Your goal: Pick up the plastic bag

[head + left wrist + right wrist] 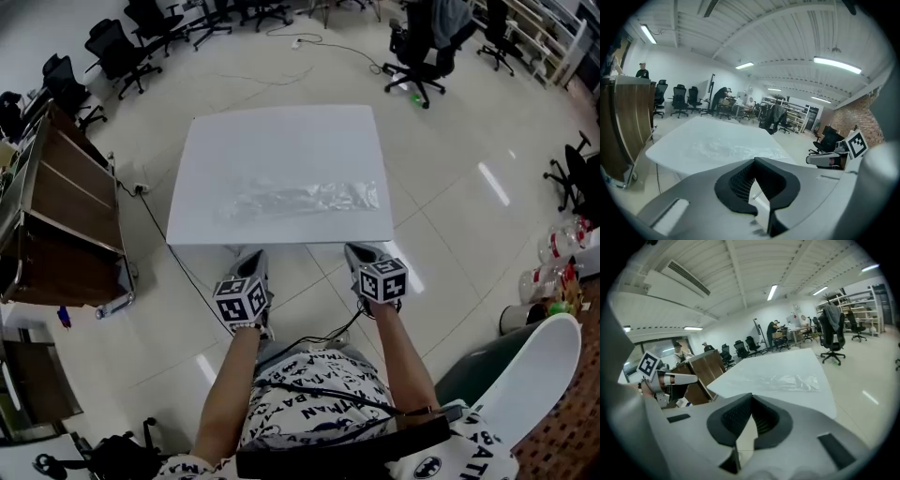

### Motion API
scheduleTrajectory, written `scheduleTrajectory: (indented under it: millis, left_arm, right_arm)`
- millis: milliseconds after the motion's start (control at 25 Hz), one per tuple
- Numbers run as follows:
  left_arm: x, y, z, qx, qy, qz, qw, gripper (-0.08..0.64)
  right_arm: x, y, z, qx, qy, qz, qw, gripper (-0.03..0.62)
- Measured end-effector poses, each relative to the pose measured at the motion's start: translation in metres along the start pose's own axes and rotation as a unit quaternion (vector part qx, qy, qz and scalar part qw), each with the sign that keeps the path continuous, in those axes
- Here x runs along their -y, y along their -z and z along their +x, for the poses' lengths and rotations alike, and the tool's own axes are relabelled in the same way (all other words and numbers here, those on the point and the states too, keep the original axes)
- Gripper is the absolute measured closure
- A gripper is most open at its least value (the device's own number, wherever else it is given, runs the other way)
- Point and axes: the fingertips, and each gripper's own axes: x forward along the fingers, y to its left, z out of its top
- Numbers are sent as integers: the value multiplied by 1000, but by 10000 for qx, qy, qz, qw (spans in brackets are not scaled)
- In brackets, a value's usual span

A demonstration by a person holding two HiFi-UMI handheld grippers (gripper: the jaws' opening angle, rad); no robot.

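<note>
your left gripper (251,256) and right gripper (361,251) are closed, empty. with the plastic bag (305,199) ahead, closed jaws may just shove it.

We see a white surface (281,141) standing on a pale, glossy tiled floor (469,216), with a dark cable (161,223) trailing across the tiles past its near left corner. To its left stands a wooden cabinet (56,225). Black office chairs (117,52) line the far left side, and a lone swivel chair (417,56) stands beyond the far right corner. At the right edge we make out what may be clear bottles (553,262), above a white seat back (539,384). Shelving (539,33) fills the far right corner.
</note>
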Motion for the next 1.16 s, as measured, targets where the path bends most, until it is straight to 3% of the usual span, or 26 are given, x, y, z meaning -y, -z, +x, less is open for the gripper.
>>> scheduleTrajectory:
  millis: [160,360,1160]
  left_arm:
    - [6,-7,-11,67,299,175,9994,560]
    - [-6,-16,-15,127,526,232,9983,558]
    - [-33,-31,-26,201,876,197,9958,558]
  right_arm:
    - [-5,-4,-10,54,561,-21,9984,592]
    - [-24,-21,-13,315,878,-10,9956,592]
    - [-74,-30,-20,337,1316,-261,9904,592]
